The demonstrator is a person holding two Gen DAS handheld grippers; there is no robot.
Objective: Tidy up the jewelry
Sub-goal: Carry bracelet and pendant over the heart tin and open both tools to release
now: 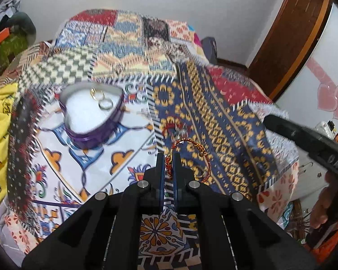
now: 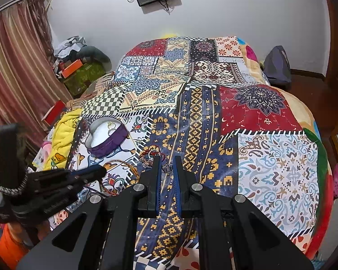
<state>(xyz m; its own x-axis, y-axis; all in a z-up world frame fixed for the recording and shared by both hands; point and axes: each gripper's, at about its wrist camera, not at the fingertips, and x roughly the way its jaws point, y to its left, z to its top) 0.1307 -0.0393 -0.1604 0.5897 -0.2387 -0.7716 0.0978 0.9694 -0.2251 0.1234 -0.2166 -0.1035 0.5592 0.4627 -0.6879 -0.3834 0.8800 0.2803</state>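
Note:
My left gripper [image 1: 168, 157] is shut on a red and gold braided bracelet [image 1: 197, 146] and holds it above the patchwork bedspread. A heart-shaped purple box [image 1: 92, 114] with a white lining stands up and to the left of it, with two rings [image 1: 101, 100] inside. The box also shows in the right wrist view [image 2: 107, 138]. My right gripper [image 2: 167, 160] has a small gap between its jaws, with a small silver crown-shaped ring [image 2: 167, 168] on the bedspread between the fingertips. A small pile of bracelets [image 2: 149, 156] lies just left of it. The left gripper [image 2: 97, 171] shows there too.
The patchwork bedspread [image 2: 270, 168] covers the whole bed. A yellow blanket [image 2: 60, 139] lies at the left edge. Clutter and an orange box [image 2: 72, 68] stand by the curtain at far left. A dark bag [image 2: 278, 67] sits by the far wall.

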